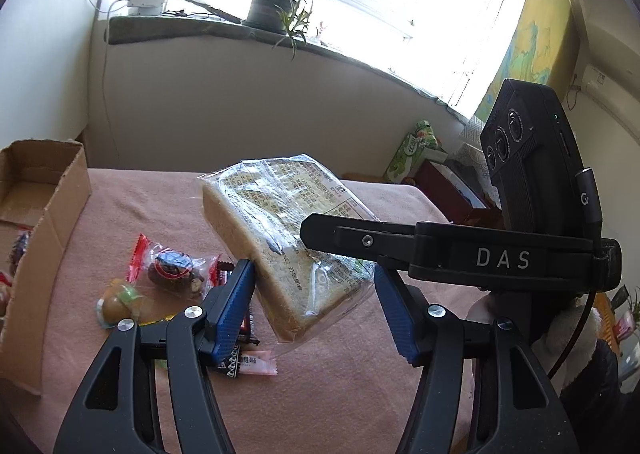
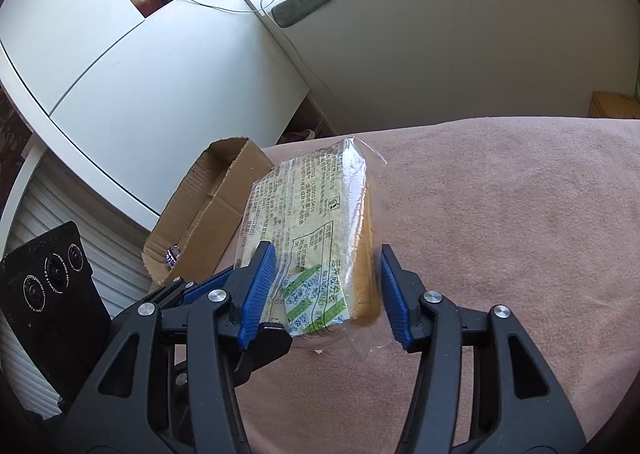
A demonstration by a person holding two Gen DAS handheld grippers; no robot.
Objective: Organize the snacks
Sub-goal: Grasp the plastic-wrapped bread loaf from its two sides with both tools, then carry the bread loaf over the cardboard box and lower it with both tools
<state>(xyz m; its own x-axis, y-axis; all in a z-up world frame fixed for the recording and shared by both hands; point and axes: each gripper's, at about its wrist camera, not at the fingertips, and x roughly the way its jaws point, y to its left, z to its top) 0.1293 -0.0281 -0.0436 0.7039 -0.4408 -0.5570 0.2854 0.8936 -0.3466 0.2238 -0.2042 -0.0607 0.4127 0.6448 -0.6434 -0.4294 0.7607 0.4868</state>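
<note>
Both tongs, left (image 1: 314, 308) and right (image 2: 324, 296), are gripping the wrapped bread (image 1: 280, 230) at opposite sides, carrying it above the desk (image 1: 340, 394), probably toward the cardboard box (image 2: 208, 209).

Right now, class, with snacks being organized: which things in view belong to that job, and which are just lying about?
Belong to the job:
- wrapped bread, held by both the left hand-held gripper and the right hand-held gripper
- cardboard box
- small wrapped snacks

Just lying about:
- potted plant
- green tissue box
</note>
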